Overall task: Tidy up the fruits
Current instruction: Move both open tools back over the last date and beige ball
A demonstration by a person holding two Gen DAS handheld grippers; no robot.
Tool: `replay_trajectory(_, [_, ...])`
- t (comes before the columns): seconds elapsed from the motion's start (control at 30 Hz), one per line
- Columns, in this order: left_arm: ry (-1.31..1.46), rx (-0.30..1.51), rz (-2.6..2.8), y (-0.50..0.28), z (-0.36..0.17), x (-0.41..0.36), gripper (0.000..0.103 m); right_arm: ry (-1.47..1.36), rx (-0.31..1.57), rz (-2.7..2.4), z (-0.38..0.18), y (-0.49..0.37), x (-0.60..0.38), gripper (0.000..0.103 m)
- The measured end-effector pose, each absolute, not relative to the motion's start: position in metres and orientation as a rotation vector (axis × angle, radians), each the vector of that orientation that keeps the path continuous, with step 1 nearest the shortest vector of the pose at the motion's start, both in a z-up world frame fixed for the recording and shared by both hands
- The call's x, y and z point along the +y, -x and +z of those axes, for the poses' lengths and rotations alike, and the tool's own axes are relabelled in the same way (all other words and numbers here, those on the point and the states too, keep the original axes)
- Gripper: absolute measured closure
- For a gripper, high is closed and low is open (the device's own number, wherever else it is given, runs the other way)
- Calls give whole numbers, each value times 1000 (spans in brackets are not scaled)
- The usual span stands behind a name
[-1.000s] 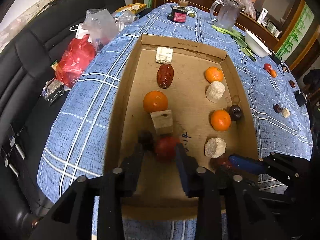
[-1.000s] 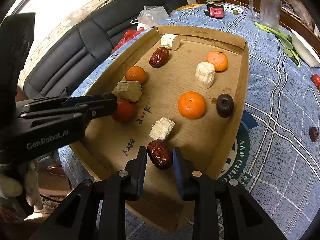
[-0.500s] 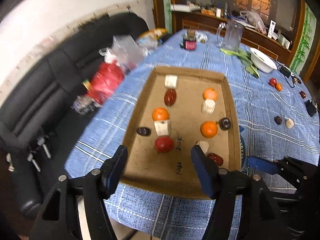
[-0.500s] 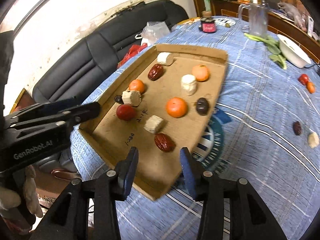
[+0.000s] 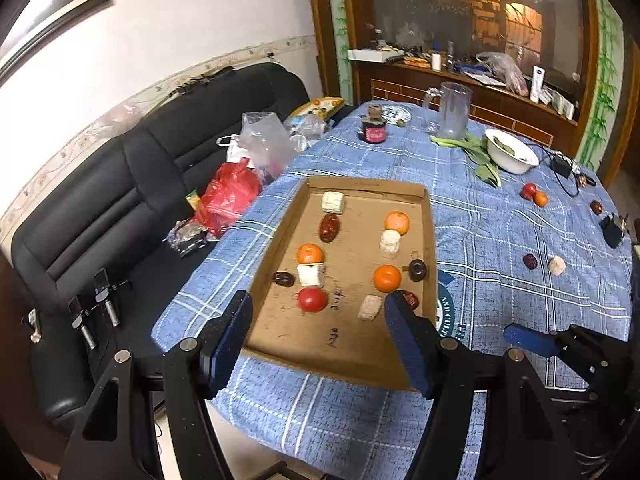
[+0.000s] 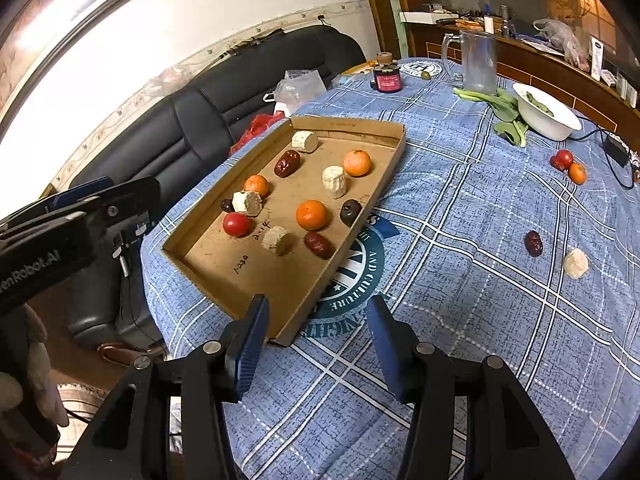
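A shallow cardboard tray [image 5: 362, 368] [image 6: 200, 272] lies on the blue checked tablecloth. It holds two rows of oranges, red dates, pale chunks, dark plums and a red tomato [image 5: 312, 299] [image 6: 236, 224]. My left gripper [image 5: 318, 322] is open and empty, held back above the tray's near edge. My right gripper [image 6: 316, 326] is open and empty, above the tray's near right corner. On the cloth to the right lie a date [image 6: 533, 243], a pale chunk [image 6: 576, 263], and a tomato and small orange [image 6: 568, 165].
A glass jug [image 6: 476, 60], a dark jar [image 6: 387, 78], greens and a white bowl [image 6: 546, 114] stand at the far end. A black sofa [image 5: 100, 216] with plastic bags lies left of the table. A black adapter and cable [image 6: 616, 148] lie at far right.
Both grippers let go of their fruit, the left of the tomato and the right of a date, opened wide and pulled back and up from the tray.
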State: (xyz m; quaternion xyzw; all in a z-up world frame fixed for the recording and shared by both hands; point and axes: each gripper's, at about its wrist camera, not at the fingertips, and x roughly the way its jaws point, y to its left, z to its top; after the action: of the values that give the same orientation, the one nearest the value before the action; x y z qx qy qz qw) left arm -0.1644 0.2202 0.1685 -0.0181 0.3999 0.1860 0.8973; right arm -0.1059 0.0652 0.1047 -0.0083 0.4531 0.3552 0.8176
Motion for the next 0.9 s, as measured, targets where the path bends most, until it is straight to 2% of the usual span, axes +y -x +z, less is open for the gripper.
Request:
replay_trajectory(0.43, [113,775,573,217,188,255,32,155,928,960,111,138,133,47])
replay_trajectory(0.53, [94,754,577,214,193,246,26,177,886,949,115,142,128,47])
replay_trajectory(0.63, [70,755,540,201,194,232,26,161,882,905,114,136,114,42])
replay_trajectory(0.9, [23,778,384,163,185,192,26,66,944,735,100,109,59,42])
